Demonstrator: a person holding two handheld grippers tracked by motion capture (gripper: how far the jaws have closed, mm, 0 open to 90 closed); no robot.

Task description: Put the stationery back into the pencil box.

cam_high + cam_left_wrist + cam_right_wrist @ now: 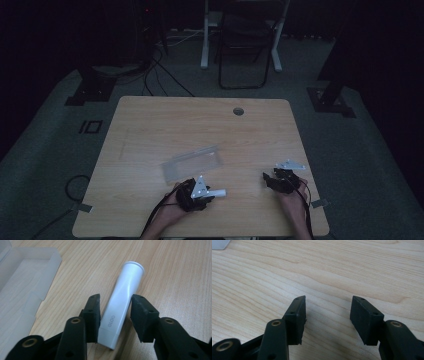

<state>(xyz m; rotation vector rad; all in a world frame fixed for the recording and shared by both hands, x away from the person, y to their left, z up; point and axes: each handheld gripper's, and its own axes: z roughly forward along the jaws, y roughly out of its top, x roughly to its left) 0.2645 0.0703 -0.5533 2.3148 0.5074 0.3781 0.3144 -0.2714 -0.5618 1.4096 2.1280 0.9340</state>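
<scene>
Near the desk's front edge I see my left gripper with its jaws around the white glue tube, both pads touching its sides, my right gripper open over bare wood near the front right corner, and farther in the clear plastic box.

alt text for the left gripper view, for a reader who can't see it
A white glue stick marked GLOO lies on a wooden table between the left gripper's two black jaws, which sit close against its sides. A clear plastic box lies open at the left.
</scene>
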